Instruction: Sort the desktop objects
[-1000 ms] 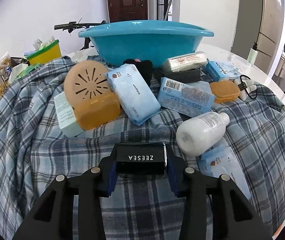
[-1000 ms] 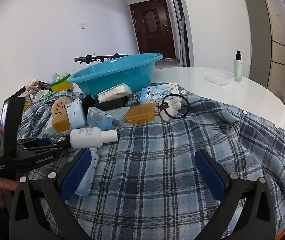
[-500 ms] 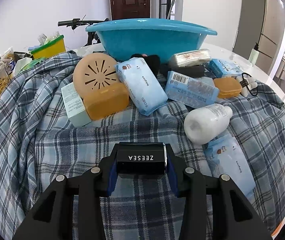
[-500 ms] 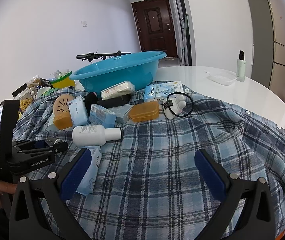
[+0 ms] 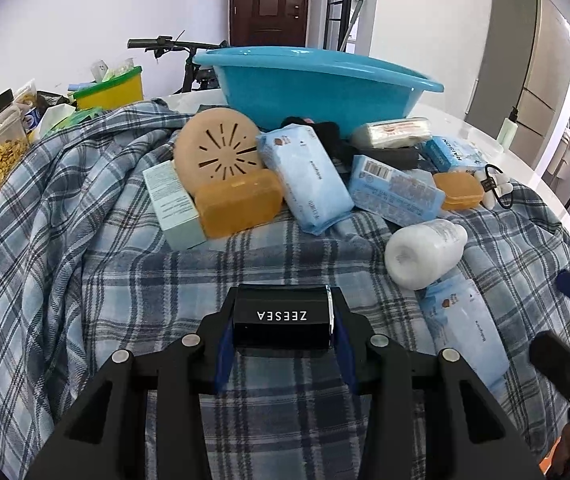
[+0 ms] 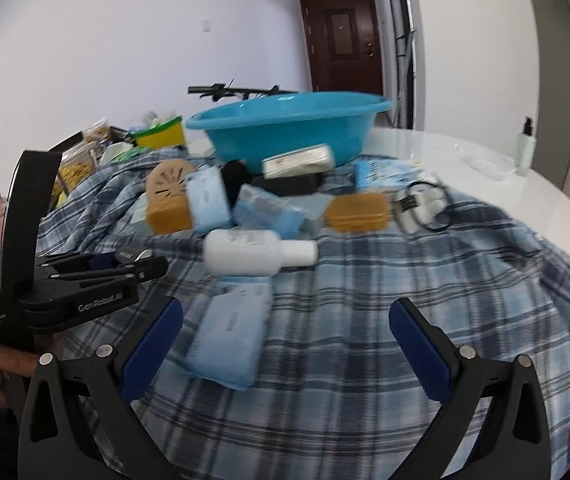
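- Shirt (image 5: 65, 240), plaid, spread over the white table (image 6: 465, 168) as a work surface; every item to be sorted lies on it.
- Basin (image 5: 317, 84), blue, at the far edge behind the pile, most likely the bin the items go into.
- Pile of items between basin and grippers: round tan lid (image 5: 217, 148) leaning on an orange case (image 5: 241, 204), blue wipes pack (image 5: 309, 176) propped across them, a second pack (image 5: 461, 332) lying flat near right.
- Bottle (image 5: 425, 252), white, on its side at the near right, cap pointing right; label too small to read.
- Blue box (image 5: 449, 152) far right reads "RAISON".
- Left gripper (image 5: 281, 332) clamps a black box (image 5: 281, 316) printed "ZEESEA", held above the near cloth, probably bound for the basin.
- Right gripper (image 6: 285, 336) has its jaws spread wide and empty, over the second pack; picture blurred.
- Left gripper's body reads "GenRobot.AI" in the right view.
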`<state>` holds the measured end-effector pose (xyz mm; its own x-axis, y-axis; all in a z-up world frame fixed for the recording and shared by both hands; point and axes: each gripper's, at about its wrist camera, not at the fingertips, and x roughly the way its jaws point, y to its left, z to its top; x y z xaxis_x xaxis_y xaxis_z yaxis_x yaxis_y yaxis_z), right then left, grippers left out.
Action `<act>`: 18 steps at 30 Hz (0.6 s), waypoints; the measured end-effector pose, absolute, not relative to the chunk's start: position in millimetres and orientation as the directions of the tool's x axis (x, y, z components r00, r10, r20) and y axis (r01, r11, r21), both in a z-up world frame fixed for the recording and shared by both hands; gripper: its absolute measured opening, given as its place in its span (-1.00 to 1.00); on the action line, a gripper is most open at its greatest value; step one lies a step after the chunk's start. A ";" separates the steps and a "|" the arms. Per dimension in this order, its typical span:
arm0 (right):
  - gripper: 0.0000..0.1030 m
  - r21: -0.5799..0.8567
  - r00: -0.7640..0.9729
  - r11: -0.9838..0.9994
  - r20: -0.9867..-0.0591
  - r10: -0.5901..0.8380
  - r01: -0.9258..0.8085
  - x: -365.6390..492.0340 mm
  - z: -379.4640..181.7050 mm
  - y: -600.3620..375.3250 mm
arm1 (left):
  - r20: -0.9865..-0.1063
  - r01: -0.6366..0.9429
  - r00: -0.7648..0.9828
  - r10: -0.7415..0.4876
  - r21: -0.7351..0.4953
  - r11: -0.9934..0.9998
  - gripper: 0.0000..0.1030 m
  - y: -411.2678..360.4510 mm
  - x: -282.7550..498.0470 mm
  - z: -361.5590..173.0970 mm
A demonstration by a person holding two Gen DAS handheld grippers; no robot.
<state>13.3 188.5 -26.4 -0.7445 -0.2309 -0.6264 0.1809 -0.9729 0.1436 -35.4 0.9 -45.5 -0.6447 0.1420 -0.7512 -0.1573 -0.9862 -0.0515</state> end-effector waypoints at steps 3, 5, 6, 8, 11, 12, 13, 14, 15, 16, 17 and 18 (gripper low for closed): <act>1.00 0.171 -0.722 -0.966 -0.643 -0.257 0.192 9.5 -31.5 182.4 | -0.749 -0.152 -0.646 0.147 -0.062 -0.986 -0.14 -4.0 -35.1 -45.6; 1.00 0.173 -0.712 -0.965 -0.652 -0.260 0.194 7.7 -34.2 178.7 | -0.749 -0.149 -0.646 0.148 -0.066 -0.987 -0.14 -6.1 -35.5 -46.2; 1.00 0.171 -0.709 -0.966 -0.656 -0.260 0.196 6.9 -35.5 176.7 | -0.750 -0.149 -0.645 0.149 -0.068 -0.986 -0.14 -6.9 -35.7 -46.7; 1.00 0.165 -0.699 -0.966 -0.667 -0.259 0.200 5.0 -38.4 172.6 | -0.751 -0.152 -0.642 0.152 -0.070 -0.986 -0.14 -6.8 -35.8 -47.8; 1.00 0.166 -0.685 -0.964 -0.678 -0.266 0.210 2.9 -41.7 168.5 | -0.753 -0.158 -0.639 0.157 -0.071 -0.985 -0.14 -4.8 -35.7 -48.8; 1.00 0.163 -0.684 -0.964 -0.680 -0.265 0.211 2.6 -42.6 167.6 | -0.754 -0.159 -0.638 0.157 -0.070 -0.985 -0.14 -4.0 -36.0 -49.1; 1.00 0.155 -0.686 -0.965 -0.680 -0.259 0.211 2.5 -43.7 166.3 | -0.755 -0.159 -0.637 0.156 -0.069 -0.985 -0.14 -3.4 -36.2 -49.6; 0.99 0.136 -0.691 -0.969 -0.681 -0.243 0.207 2.4 -44.9 164.8 | -0.756 -0.159 -0.636 0.155 -0.069 -0.985 -0.14 -3.1 -36.3 -49.9; 0.94 0.114 -0.697 -0.973 -0.681 -0.223 0.200 2.4 -46.2 163.7 | -0.756 -0.158 -0.636 0.155 -0.069 -0.985 -0.14 -3.1 -36.6 -50.1; 0.77 0.098 -0.698 -0.976 -0.685 -0.209 0.196 1.7 -47.3 162.7 | -0.757 -0.158 -0.635 0.155 -0.069 -0.985 -0.14 -2.6 -36.6 -50.3; 0.63 0.093 -0.689 -0.976 -0.695 -0.206 0.198 0.3 -49.3 162.2 | -0.756 -0.158 -0.635 0.155 -0.069 -0.985 -0.14 -2.7 -36.6 -50.3; 0.59 0.105 -0.678 -0.973 -0.702 -0.217 0.203 -1.0 -51.0 163.0 | -0.756 -0.158 -0.635 0.156 -0.070 -0.985 -0.14 -2.7 -36.7 -50.3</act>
